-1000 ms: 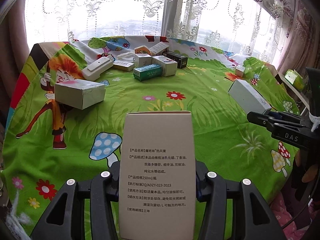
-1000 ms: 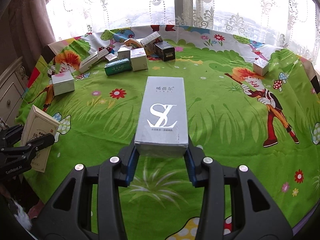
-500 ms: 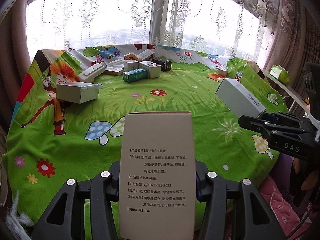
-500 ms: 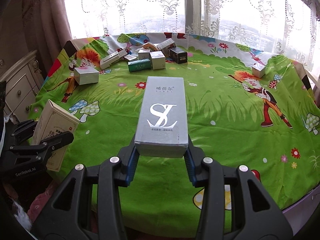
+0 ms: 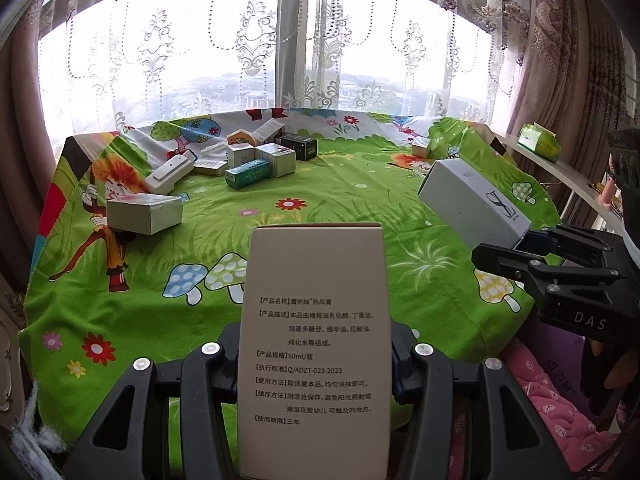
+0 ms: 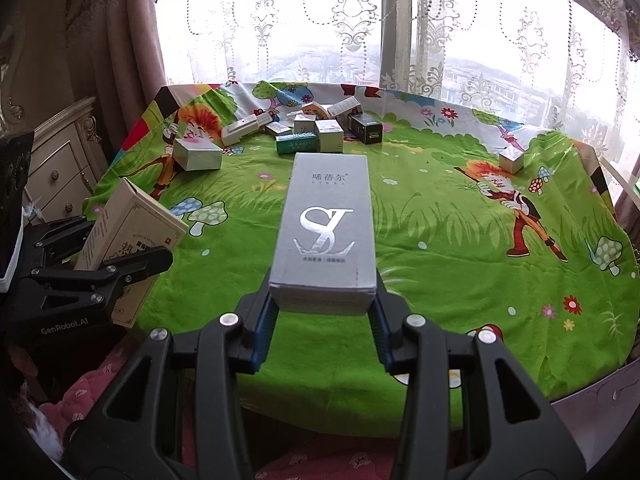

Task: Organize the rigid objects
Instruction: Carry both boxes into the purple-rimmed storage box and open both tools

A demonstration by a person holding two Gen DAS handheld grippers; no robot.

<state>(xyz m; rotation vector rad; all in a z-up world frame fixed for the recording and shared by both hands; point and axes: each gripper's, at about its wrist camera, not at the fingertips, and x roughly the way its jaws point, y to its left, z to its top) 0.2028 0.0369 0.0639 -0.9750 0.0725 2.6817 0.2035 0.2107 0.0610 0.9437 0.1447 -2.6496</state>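
Both tongs, gripping 2 boxes [image 5: 314,344] [image 6: 326,236], apparently withdrew.

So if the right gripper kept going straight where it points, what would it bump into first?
Probably the green tablecloth, short of the green box in the far pile. The grey box it holds leads; depth is unclear.

I see matt cream cardboard on the printed box [image 5: 314,344] in my left gripper [image 5: 316,360], whose arms look like smooth black plastic with small shiny metal screws. The grey box [image 6: 326,236] in my right gripper [image 6: 322,320] is satin card with a mirror-like silver foil logo. The tablecloth [image 6: 440,240] is soft printed cloth, slightly creased. At eleven o'clock the pile of small cartons [image 6: 316,132] looks like paper card, one black and glossy. Sheer lace curtains [image 5: 256,40] hang behind.
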